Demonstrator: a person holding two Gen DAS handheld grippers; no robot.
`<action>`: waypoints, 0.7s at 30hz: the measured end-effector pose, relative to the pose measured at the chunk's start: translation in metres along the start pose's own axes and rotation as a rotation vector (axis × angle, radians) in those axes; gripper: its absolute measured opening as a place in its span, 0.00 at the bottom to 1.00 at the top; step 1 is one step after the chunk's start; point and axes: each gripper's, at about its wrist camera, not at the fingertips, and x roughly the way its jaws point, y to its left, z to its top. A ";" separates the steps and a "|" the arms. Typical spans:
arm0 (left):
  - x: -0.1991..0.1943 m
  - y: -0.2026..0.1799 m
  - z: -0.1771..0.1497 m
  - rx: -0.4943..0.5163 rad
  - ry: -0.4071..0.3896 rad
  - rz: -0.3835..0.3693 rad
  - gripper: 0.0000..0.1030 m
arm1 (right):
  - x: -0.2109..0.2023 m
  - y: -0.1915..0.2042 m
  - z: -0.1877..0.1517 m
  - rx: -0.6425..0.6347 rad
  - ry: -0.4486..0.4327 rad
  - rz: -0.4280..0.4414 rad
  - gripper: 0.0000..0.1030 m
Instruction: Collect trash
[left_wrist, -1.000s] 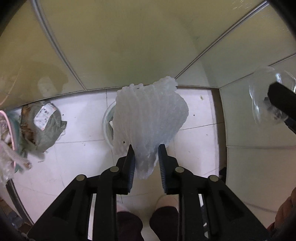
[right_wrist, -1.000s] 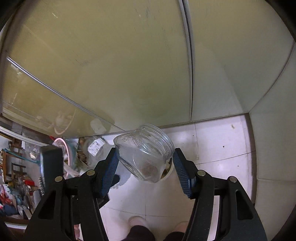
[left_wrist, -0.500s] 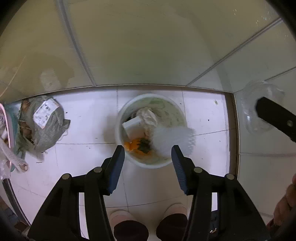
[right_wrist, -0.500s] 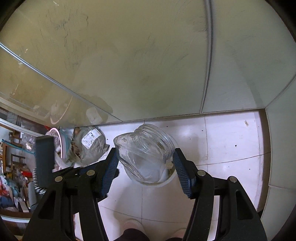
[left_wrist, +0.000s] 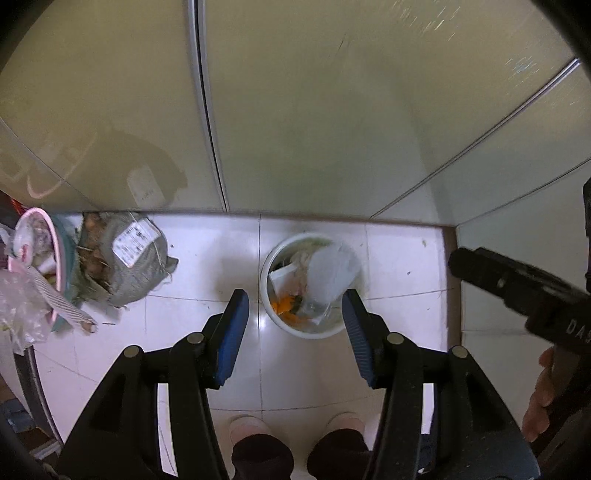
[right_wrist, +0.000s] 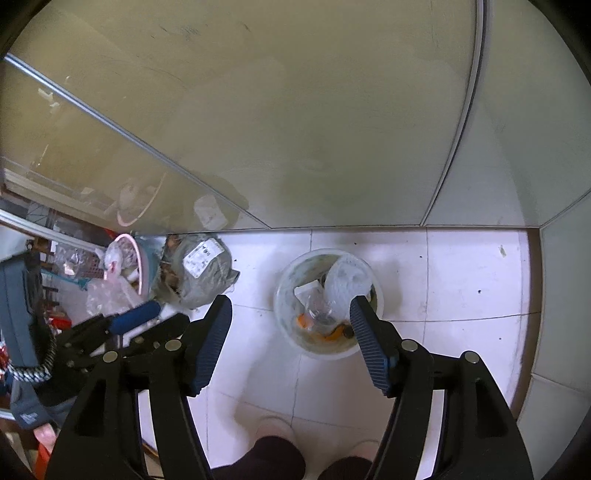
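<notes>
Trash bin (right_wrist: 284, 314) holds foam netting (right_wrist: 349, 282); grey sack (right_wrist: 201, 273) nearby; left claw (left_wrist: 295, 321) parted, right claw (right_wrist: 290, 338) opening, both empty.

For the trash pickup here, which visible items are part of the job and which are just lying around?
Part of the job:
- white bin
- foam net inside it
- clear jar inside it
- left gripper, jaws apart and empty
- right gripper, jaws opening and empty

Just lying around:
- grey labelled sack
- pink basin
- wall panels

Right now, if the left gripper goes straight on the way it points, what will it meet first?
Probably the white trash bucket on the floor: the left gripper, open and empty, points down at its near rim. Depth is unclear.
</notes>
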 end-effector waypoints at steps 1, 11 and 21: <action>-0.012 -0.004 0.002 0.002 -0.008 0.002 0.50 | -0.010 0.003 0.001 -0.002 -0.005 -0.001 0.61; -0.240 -0.077 0.020 0.081 -0.203 0.029 0.50 | -0.210 0.056 0.018 -0.080 -0.171 -0.030 0.61; -0.494 -0.126 -0.004 0.124 -0.580 0.001 0.55 | -0.454 0.137 -0.004 -0.197 -0.515 -0.041 0.61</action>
